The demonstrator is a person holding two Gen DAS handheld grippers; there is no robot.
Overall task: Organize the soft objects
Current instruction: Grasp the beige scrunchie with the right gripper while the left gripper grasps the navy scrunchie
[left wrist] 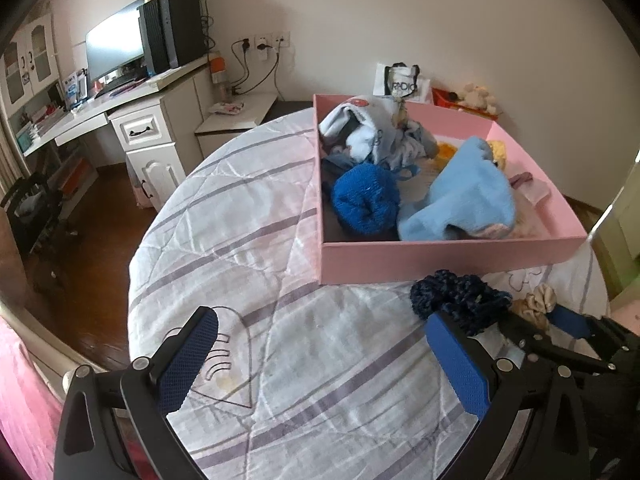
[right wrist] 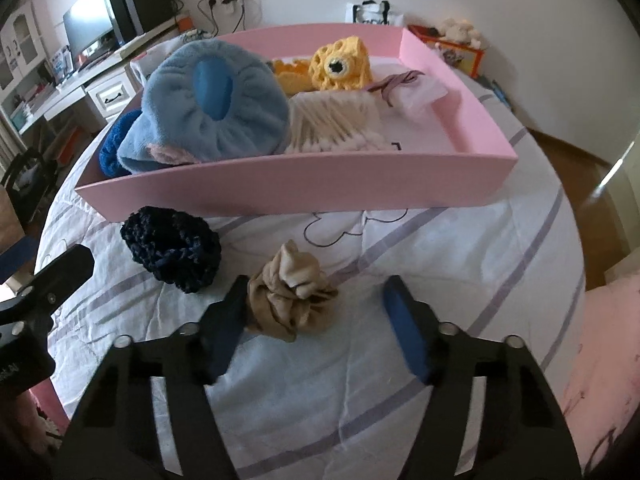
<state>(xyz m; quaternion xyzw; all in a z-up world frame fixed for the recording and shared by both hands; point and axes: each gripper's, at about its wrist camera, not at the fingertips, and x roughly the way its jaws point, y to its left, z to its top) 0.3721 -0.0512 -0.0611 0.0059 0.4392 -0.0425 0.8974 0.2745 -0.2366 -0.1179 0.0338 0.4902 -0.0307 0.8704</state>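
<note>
1. Right gripper sits low over the bed cover, jaws apart. The beige scrunchie is between them, touching or just beside the left finger, with a clear gap to the right finger. Not clamped yet, by my read.
2. Risk: off-centre closing. The right finger has the gap to cross, so it may shove the scrunchie sideways and pinch only a loose fold (thin slippery fabric), which could slip out on the lift.
3. Risk: fingertips are near the cover. Closing low could snag the cloth and drag it along with the scrunchie.
4. Left gripper is wide open, nothing between the jaws. The dark knit piece lies at about 1 o'clock from it, touching or just behind its right finger; it isn't lined up in the gap.
5. Risk: the two grippers are close. In the left wrist view the right one's finger is at 3 o'clock, just past the knit piece. If both go in at once they could clash or knock each other's target.
6. Pink box is at 12 o'clock, already crowded on its left with the blue fleece hat and other soft things. A drop there could land on the pile and roll out; the right end is barer.
</note>
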